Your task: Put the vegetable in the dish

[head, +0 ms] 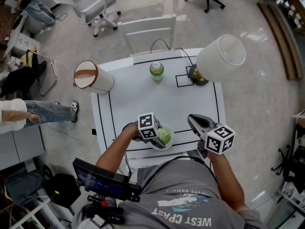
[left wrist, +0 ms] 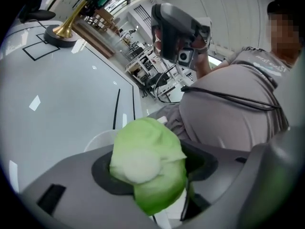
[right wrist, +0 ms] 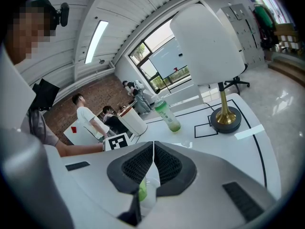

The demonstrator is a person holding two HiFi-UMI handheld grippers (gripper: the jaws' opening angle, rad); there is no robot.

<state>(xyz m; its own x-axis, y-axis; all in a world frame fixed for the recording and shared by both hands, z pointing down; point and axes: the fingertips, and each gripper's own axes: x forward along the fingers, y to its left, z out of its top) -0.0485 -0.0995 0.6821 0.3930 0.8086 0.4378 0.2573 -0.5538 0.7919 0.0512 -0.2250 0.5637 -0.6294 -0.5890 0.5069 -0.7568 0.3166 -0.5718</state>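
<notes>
White table (head: 128, 104) ruled with black lines. We take the green bottle (head: 156, 71) as reference: brass-based lamp (head: 219, 58) just to its right, white dish (head: 172, 133) well apart, by the near edge.

From here I see a pale green vegetable (left wrist: 147, 168) with a whitish core and a plain white dish (left wrist: 99, 140). The white desk (head: 143, 99) is lined in black. The bottle (head: 156, 71) is green-tinted, and the lamp (head: 220, 56) has a white shade and brass base.

A green bottle (head: 156, 71) stands on the white table (head: 143, 99) between a brass-based lamp (head: 220, 56) and a brown-rimmed white cylinder (head: 90, 77).
</notes>
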